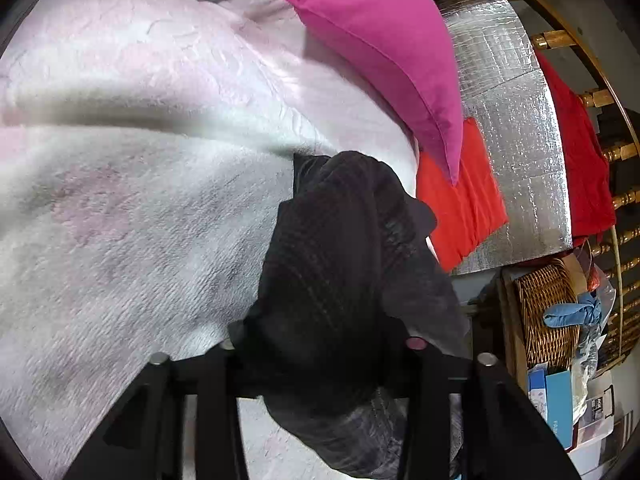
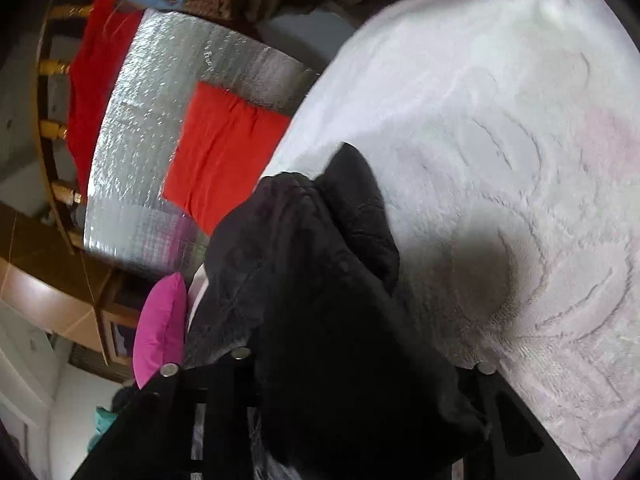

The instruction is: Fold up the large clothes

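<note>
A large black garment (image 1: 332,280) hangs bunched over a pale pink fleece blanket (image 1: 140,220). My left gripper (image 1: 320,360) is shut on the black garment, whose cloth drapes over and hides the fingertips. In the right wrist view the same black garment (image 2: 320,300) spills forward from my right gripper (image 2: 360,364), which is shut on it; its fingertips are buried in cloth. The pink blanket (image 2: 500,140) lies beneath and to the right.
A magenta pillow (image 1: 384,52) and a red folded cloth (image 1: 460,200) lie beside a silver foil mat (image 1: 516,140). A wicker basket (image 1: 548,312), boxes and a wooden railing (image 1: 612,152) stand at the right. The red cloth (image 2: 228,152) and foil mat (image 2: 140,140) show left.
</note>
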`<state>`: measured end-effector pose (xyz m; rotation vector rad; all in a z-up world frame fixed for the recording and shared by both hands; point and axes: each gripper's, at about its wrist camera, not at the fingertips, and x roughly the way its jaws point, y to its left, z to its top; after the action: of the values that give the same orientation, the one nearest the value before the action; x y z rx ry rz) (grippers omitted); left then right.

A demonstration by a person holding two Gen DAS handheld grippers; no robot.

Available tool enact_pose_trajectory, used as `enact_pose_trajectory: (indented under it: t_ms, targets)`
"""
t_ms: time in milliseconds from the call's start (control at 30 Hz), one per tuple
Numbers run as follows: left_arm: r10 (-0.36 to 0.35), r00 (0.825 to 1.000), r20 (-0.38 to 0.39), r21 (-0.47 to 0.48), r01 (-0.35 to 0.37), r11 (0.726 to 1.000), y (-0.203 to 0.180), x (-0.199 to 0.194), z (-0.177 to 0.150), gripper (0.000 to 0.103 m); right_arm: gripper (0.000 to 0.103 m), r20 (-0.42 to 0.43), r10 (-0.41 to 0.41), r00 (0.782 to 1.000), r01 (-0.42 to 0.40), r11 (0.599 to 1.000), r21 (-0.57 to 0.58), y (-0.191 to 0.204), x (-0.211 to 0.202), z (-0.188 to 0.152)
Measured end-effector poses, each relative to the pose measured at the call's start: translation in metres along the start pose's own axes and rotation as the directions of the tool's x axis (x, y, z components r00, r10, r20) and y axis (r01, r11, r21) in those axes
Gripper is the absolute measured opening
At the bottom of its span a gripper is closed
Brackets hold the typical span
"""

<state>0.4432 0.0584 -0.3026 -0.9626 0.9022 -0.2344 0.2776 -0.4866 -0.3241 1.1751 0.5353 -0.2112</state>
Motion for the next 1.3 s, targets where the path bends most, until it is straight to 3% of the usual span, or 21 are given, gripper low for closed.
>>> enact_pose_trajectory:
  t_ms: [200,467,533,567,633,733,800,867,967,1067,1133,1300]
  targets:
    - [0.01,1.0,-0.009,-0.006,-0.01,1.0,0.01,-0.034,-0.017,0.034,0.035,-0.058,-0.035,0.998,0.034,0.999,-0.014,-0.005,-0.023,-0.006]
    - [0.069,0.997,-0.028,0.071,-0.067,0.995,0.025,-0.084,-0.062,0.034,0.035,-0.146,-0.077,0.986,0.074,0.997,-0.025,-0.034,-0.069,-0.026]
    - [0.101,0.993,-0.058,0.064,-0.097,0.993,0.034,-0.086,-0.071,0.04,0.043,-0.185,-0.082,0.979,0.084,0.996,0.001,-0.045,-0.072,-0.025]
    - [0.11,0.99,-0.087,0.046,-0.107,0.993,0.04,-0.087,-0.072,0.047,0.057,-0.195,-0.08,0.977,0.087,0.996,0.027,-0.05,-0.076,-0.024]
    - [0.118,0.984,-0.133,0.011,-0.117,0.993,0.049,-0.098,-0.069,0.056,0.062,-0.209,-0.02,0.978,0.046,0.992,0.12,-0.062,-0.094,-0.018]
    - [0.109,0.983,-0.145,0.046,-0.103,0.994,0.055,-0.129,-0.064,0.063,0.075,-0.103,0.032,0.994,-0.016,0.988,0.152,-0.073,-0.137,-0.005]
    - [0.146,0.986,-0.075,0.1,-0.138,0.985,0.051,-0.152,-0.054,0.07,0.08,-0.044,0.026,0.999,-0.02,0.991,0.13,-0.075,-0.155,0.007]
    - [0.21,0.977,0.022,0.161,-0.211,0.964,0.04,-0.162,-0.041,0.079,0.081,-0.042,0.048,0.998,-0.042,0.991,0.125,-0.077,-0.155,0.017]
    - [0.235,0.971,0.029,0.261,-0.235,0.936,0.027,-0.147,-0.022,0.08,0.081,-0.099,0.044,0.994,-0.032,0.992,0.123,-0.075,-0.134,0.026]
    - [0.243,0.97,0.029,0.295,-0.24,0.925,0.021,-0.122,-0.008,0.08,0.081,-0.178,0.016,0.984,-0.005,0.998,0.061,-0.06,-0.102,0.036]
    - [0.233,0.972,0.002,0.306,-0.223,0.925,0.015,-0.099,-0.003,0.08,0.082,-0.223,-0.017,0.975,0.02,1.0,0.012,-0.053,-0.084,0.038]
    - [0.271,0.956,-0.113,0.391,-0.209,0.897,0.003,-0.05,0.002,0.08,0.083,-0.34,-0.092,0.936,0.074,0.995,-0.065,-0.051,-0.035,0.045]
